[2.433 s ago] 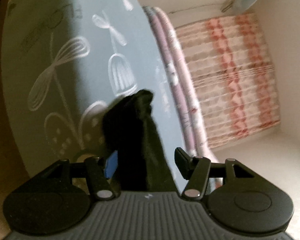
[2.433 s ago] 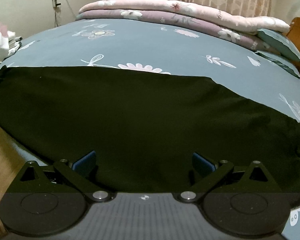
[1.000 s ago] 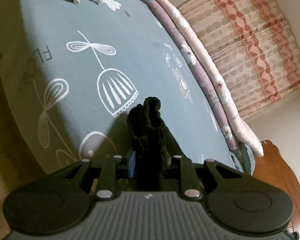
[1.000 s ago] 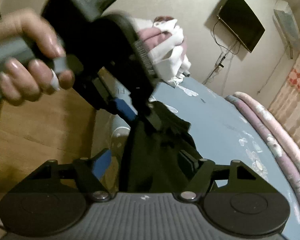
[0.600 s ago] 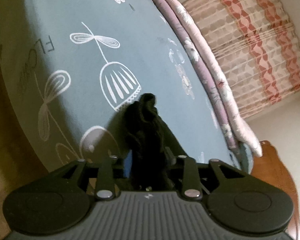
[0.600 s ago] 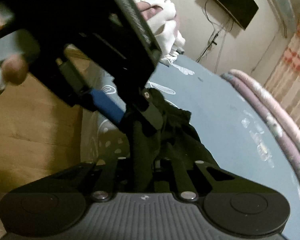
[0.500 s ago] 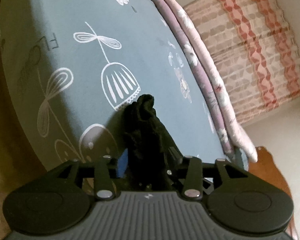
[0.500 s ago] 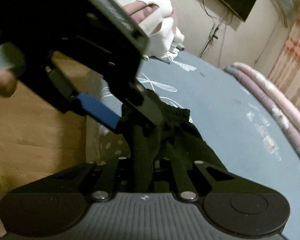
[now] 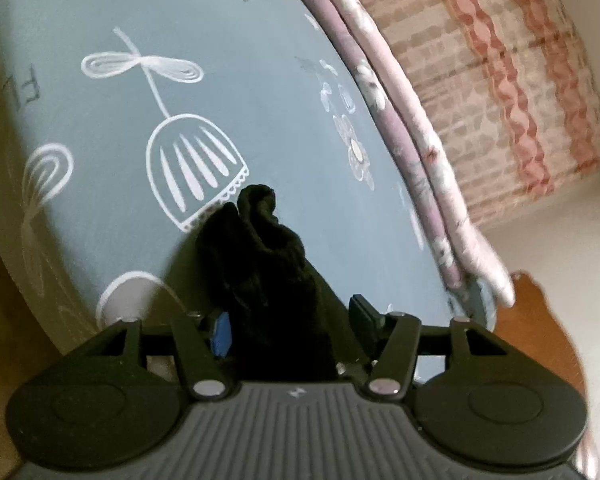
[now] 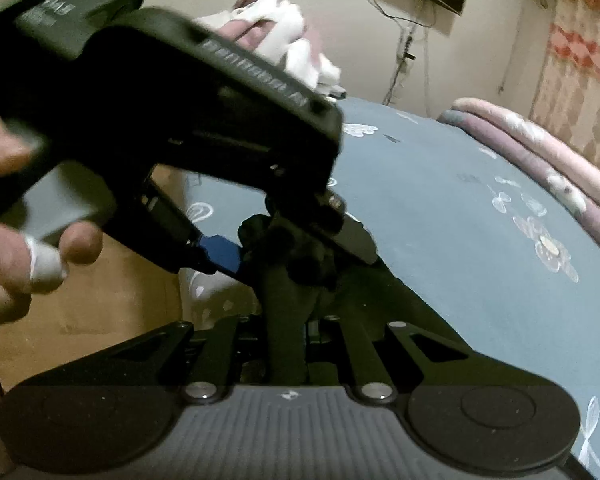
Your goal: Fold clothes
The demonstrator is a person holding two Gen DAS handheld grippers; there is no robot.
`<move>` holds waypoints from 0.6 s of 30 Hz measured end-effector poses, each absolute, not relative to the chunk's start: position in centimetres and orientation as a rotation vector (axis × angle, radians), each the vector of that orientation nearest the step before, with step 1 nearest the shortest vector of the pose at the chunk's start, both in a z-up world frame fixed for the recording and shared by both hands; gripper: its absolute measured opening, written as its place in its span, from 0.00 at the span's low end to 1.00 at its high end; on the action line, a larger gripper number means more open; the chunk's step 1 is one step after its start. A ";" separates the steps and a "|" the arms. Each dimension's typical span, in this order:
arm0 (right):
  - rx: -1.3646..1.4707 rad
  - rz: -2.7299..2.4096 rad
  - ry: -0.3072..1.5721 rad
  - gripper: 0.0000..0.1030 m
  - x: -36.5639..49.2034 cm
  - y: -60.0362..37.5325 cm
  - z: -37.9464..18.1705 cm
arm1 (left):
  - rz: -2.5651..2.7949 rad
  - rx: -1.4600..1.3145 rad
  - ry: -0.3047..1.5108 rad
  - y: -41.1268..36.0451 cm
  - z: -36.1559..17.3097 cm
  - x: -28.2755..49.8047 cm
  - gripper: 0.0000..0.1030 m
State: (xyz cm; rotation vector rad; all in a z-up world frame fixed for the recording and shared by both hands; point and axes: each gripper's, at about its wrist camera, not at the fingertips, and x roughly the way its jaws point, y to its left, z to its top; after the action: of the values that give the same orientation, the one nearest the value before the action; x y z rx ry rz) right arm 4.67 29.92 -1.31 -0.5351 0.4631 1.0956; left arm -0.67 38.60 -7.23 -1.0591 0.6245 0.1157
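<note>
A black garment (image 9: pixel 268 272) is bunched up and hangs over the near edge of the bed. In the left wrist view it rises between the spread fingers of my left gripper (image 9: pixel 290 320), which is open around it. In the right wrist view my right gripper (image 10: pixel 288 332) is shut on a gathered strip of the black garment (image 10: pixel 284 320). Just beyond it, my left gripper (image 10: pixel 296 256) straddles the same bunch, its blue pad (image 10: pixel 220 256) beside the cloth. A person's hand (image 10: pixel 12 240) holds the left gripper's handle.
The bed sheet (image 9: pixel 260 80) is blue-grey with white flower drawings. A rolled pink quilt (image 9: pixel 400 120) lies along its far side before a patterned curtain (image 9: pixel 500 80). A white and pink clothes pile (image 10: pixel 292 52) sits at the bed's far end. Wooden floor (image 10: pixel 120 300) lies below.
My left gripper's fingers have spread apart from the bunched cloth they were shut on. My right gripper closed on the cloth about 0.6 s ago and stays shut.
</note>
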 end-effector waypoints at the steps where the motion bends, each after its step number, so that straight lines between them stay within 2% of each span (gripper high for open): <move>1: -0.522 1.089 0.461 0.11 4.8 29.8 -1.1 | 0.114 -1.071 0.613 38.6 -7.2 -1.0 0.56; 9: -0.395 1.094 0.524 0.11 6.3 29.0 -0.7 | 0.103 -1.179 0.514 38.9 -7.4 -3.8 0.60; 18: -0.332 1.104 0.561 0.11 6.8 28.2 -0.6 | 0.115 -1.075 0.626 38.0 -7.5 0.9 0.62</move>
State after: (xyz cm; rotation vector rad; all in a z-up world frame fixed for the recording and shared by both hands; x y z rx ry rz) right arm 6.81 28.20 -0.61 -0.3323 0.5605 1.1042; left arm 0.86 38.02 -7.53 -1.0748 0.6265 0.1149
